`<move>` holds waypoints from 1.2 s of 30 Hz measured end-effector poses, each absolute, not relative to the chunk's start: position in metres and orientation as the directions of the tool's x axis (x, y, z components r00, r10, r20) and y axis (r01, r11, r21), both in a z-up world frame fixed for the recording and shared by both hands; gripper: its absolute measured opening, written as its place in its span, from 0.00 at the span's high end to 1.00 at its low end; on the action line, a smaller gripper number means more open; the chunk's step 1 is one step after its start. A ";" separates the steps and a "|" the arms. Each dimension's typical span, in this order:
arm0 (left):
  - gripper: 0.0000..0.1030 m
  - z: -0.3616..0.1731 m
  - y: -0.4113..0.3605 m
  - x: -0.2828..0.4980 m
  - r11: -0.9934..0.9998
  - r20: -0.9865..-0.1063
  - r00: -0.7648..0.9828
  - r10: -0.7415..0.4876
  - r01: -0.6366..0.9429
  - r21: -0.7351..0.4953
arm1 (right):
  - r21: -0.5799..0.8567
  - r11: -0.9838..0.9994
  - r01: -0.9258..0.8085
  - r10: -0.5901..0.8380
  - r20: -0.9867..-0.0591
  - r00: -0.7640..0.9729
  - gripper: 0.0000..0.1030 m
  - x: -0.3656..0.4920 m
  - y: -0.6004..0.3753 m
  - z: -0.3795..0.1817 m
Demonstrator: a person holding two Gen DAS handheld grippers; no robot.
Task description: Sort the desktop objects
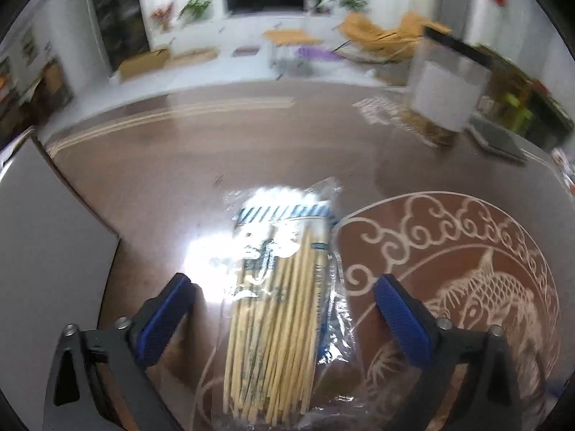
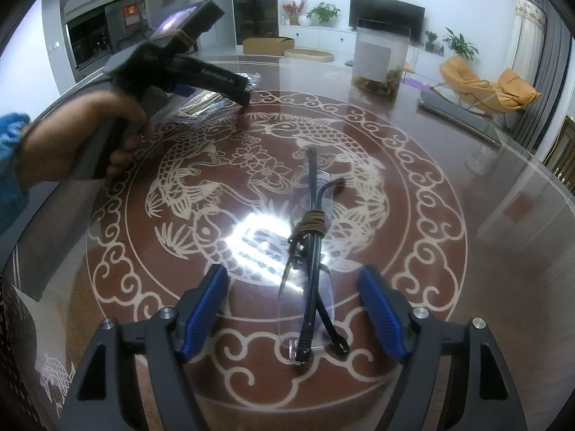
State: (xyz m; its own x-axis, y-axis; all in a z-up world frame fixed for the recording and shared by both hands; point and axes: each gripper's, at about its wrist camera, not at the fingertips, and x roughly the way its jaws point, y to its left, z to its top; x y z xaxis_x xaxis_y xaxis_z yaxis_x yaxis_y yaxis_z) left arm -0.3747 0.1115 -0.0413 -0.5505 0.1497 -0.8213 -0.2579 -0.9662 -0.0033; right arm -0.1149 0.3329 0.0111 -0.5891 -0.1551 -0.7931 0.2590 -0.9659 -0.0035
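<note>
Both grippers released, each with its thing lying between the fingers on the counter [image 2: 467, 165].

Your left gripper [image 1: 284, 287] stands wide over the skewer pack [image 1: 276, 323]: the pack lies lengthwise in the gap, running away from you, its far end well past the fingertips, and neither blue pad [image 1: 163, 318] touches it; the pack sits nearer the right pad than the left. Your right gripper [image 2: 294, 280] is likewise loose around the glasses [image 2: 309, 287], folded, with a cord wound round the arms just beyond the fingertips. The near lens lies between the pads, closer to the right one, clear of both. From the right wrist view your left hand [image 2: 72, 140] shows up and to the left, well apart from the glasses.
</note>
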 end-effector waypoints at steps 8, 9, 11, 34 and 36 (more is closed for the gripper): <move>0.56 -0.033 0.064 -0.262 -0.962 -0.792 -0.578 0.197 -0.271 -0.041 | -0.008 -0.967 0.254 -0.149 -0.792 -0.592 0.30 -0.114 0.333 0.012; 0.56 -0.033 0.057 -0.246 -0.964 -0.793 -0.578 0.192 -0.263 -0.042 | -0.007 -0.968 0.249 -0.147 -0.791 -0.594 0.30 -0.114 0.333 0.012; 0.56 -0.034 0.045 -0.212 -0.971 -0.798 -0.579 0.170 -0.238 -0.035 | -0.005 -0.969 0.245 -0.147 -0.790 -0.595 0.30 -0.114 0.334 0.012; 0.00 -0.041 0.055 -0.139 -0.983 -0.834 -0.543 0.100 -0.183 0.001 | -0.003 -0.972 0.235 -0.134 -0.813 -0.566 0.00 -0.121 0.335 0.005; 0.00 -0.041 0.055 -0.139 -0.983 -0.834 -0.543 0.100 -0.183 0.001 | -0.003 -0.972 0.235 -0.134 -0.813 -0.566 0.00 -0.121 0.335 0.005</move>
